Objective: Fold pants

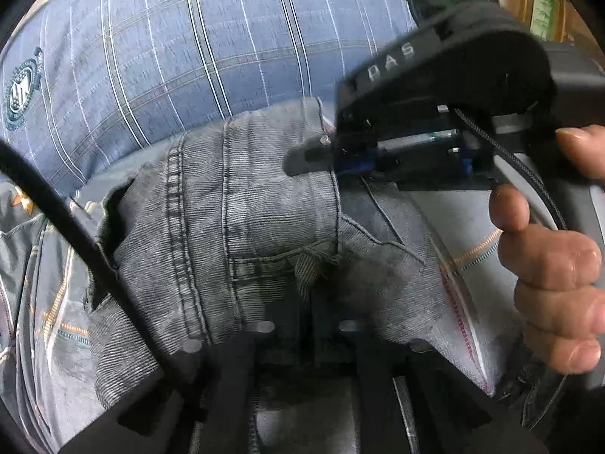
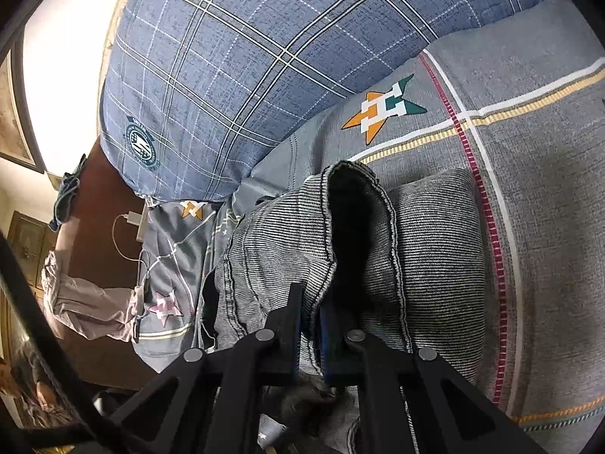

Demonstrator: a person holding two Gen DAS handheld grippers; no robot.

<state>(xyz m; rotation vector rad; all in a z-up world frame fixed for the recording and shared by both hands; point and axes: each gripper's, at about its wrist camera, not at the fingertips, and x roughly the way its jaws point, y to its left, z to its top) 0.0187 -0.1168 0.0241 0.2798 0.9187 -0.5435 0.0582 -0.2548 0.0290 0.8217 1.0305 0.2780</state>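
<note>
Grey denim pants [image 1: 242, 208] lie rumpled on the bed. In the left wrist view my left gripper [image 1: 307, 302] is at the bottom, its jaws shut on a bunched fold of the pants near a seam. In the same view my right gripper [image 1: 302, 157] comes in from the right, held by a hand [image 1: 552, 265], and pinches the pants' edge. The right wrist view shows the pants [image 2: 435, 246] with a dark opening at a stitched hem. There the right gripper [image 2: 311, 321] is shut on that hem.
A blue plaid pillow [image 2: 245, 56] lies just behind the pants. The grey bedsheet [image 2: 529, 151] with star prints spreads to the right. A black cable [image 1: 75, 234] crosses the left wrist view. A charger with a white cord [image 2: 128, 223] and a pale cloth [image 2: 87, 302] lie left of the bed.
</note>
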